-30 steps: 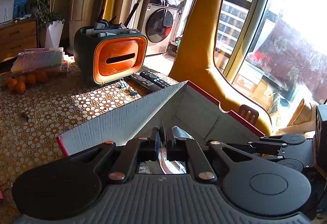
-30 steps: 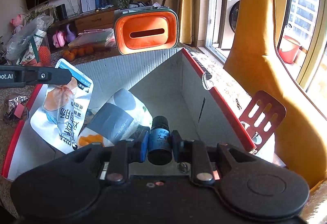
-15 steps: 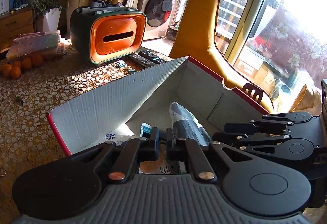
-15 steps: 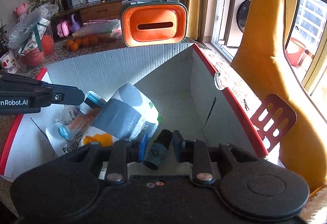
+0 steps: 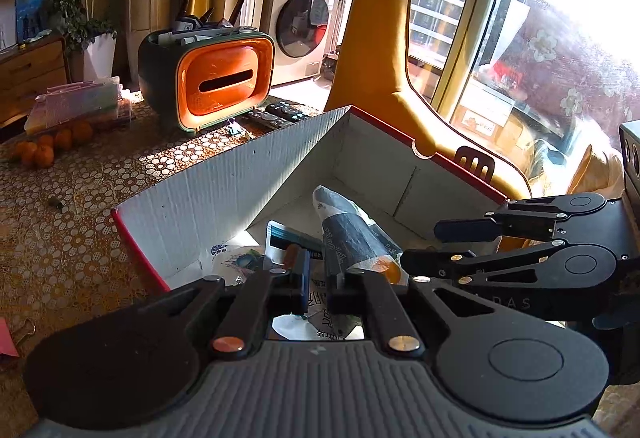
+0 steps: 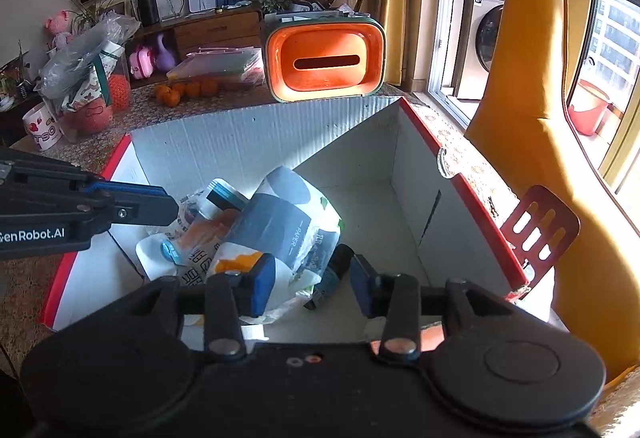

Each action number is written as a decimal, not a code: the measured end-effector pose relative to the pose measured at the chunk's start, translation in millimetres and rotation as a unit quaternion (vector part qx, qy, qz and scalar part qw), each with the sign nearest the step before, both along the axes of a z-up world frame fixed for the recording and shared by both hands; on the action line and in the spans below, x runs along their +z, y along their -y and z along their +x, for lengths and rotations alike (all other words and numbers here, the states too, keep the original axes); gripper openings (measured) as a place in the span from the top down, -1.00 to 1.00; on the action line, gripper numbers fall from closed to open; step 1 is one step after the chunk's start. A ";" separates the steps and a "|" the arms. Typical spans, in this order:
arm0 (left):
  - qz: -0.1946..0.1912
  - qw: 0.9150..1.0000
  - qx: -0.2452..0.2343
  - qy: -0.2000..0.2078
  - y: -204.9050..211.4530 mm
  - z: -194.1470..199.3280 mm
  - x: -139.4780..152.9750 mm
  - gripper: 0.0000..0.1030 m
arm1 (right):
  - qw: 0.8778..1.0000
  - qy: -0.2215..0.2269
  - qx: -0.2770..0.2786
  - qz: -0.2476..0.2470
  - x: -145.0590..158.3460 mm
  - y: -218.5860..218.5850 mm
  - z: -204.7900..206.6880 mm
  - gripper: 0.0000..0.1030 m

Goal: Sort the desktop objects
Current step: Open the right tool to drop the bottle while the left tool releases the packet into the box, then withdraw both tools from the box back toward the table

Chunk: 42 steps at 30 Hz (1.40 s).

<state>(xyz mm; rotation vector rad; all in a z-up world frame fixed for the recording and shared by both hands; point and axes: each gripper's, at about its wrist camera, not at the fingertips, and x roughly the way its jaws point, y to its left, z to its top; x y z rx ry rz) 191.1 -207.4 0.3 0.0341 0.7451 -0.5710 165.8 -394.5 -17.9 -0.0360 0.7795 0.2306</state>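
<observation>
Dark little bottle (image 6: 329, 280) lies on its side on the floor of the red-edged box (image 6: 472, 198), against the grey paper pack (image 6: 288, 226) and pouches (image 6: 188, 238). Right gripper (image 6: 312, 288) hovers above it, jaws spread, empty. Left gripper (image 5: 316, 278) holds nothing, jaws slightly parted.

Small dark bottle (image 6: 333, 275) lies tipped beside packets (image 6: 280, 226) in box (image 6: 420, 174).

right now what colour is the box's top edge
Red, on the box rim; clearest in the right wrist view.
</observation>
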 end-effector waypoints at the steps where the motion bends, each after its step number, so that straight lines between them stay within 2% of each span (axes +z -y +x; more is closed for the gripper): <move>1: 0.002 1.000 0.001 0.000 -0.5 -1.9 1.0 0.89 | 1.000 0.002 0.002 0.002 1.5 -0.6 -1.7 0.13; 14: 0.022 0.999 -0.006 0.026 -7.2 -33.9 16.5 0.78 | 1.000 0.021 0.011 0.013 18.3 -10.6 -23.3 0.01; 16: 0.023 0.999 -0.006 0.028 -8.5 -37.5 18.3 0.76 | 1.000 0.024 0.010 0.015 20.8 -12.5 -26.8 -0.06; 18: 0.024 0.999 -0.005 0.029 -10.4 -40.9 19.6 0.70 | 0.999 0.028 0.009 0.018 23.2 -13.5 -30.7 -0.25; 21: 0.021 0.999 -0.005 0.032 -14.0 -46.3 21.2 0.42 | 0.999 0.037 0.007 0.019 27.0 -15.6 -35.7 -0.27; 23: 0.024 0.999 -0.003 0.036 -15.1 -50.0 22.2 0.08 | 0.999 0.041 0.007 0.021 29.1 -16.9 -39.3 -0.27; 24: 0.022 0.999 -0.003 0.038 -16.0 -52.6 23.1 0.02 | 0.999 0.041 0.008 0.022 29.8 -17.3 -41.4 -0.27; 29: 0.020 0.999 0.000 0.042 -22.5 -62.4 26.8 -0.09 | 0.999 0.045 0.008 0.023 34.2 -21.3 -50.4 -0.31; 32: 0.014 0.999 0.006 0.044 -28.9 -68.5 29.1 -0.23 | 0.998 0.051 0.007 0.024 38.3 -23.7 -56.7 -0.44; 35: 0.009 0.999 0.013 0.045 -36.9 -75.6 31.6 -0.29 | 0.998 0.055 0.008 0.026 42.5 -26.7 -62.4 -0.47; 39: 0.001 0.998 0.029 0.047 -52.7 -85.2 35.5 -0.53 | 0.997 0.069 0.016 0.022 48.7 -36.5 -72.1 -0.68; 42: 0.000 0.998 0.043 0.049 -68.3 -92.2 38.1 -0.60 | 0.996 0.078 0.022 0.022 52.8 -44.2 -77.6 -0.72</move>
